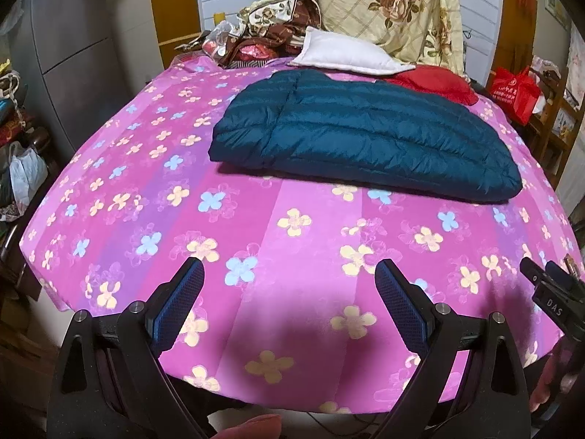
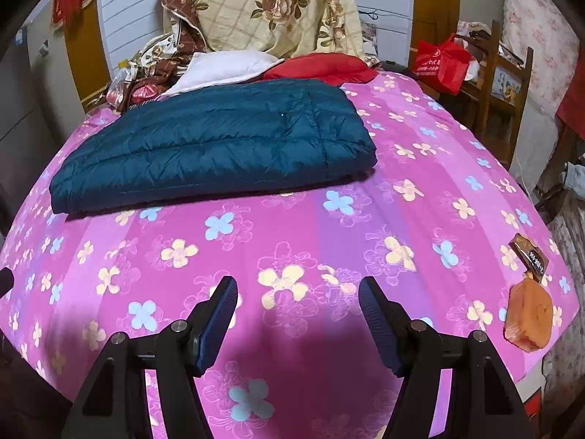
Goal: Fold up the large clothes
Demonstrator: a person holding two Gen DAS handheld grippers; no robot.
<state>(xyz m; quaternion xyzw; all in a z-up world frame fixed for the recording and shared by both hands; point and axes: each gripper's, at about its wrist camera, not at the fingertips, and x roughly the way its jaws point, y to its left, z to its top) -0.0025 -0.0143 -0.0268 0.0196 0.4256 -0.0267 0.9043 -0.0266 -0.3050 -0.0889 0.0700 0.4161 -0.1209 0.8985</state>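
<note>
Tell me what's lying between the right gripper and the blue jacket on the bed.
Nothing: only bare flowered sheet lies between the right gripper and the jacket, as the right wrist view shows.

From my left gripper (image 1: 289,274) I look down over a pink flowered sheet (image 1: 292,226) — the jaws stand wide apart with nothing between them, only sheet beneath. Farther up the bed lies a teal quilted jacket (image 1: 365,135), folded into a flat block. Behind it sit a white pillow (image 1: 347,55) and a red cloth (image 1: 438,82), touching the jacket's far edge. My right gripper (image 1: 555,292) pokes in at the right edge — its jaws I can't read.
</note>
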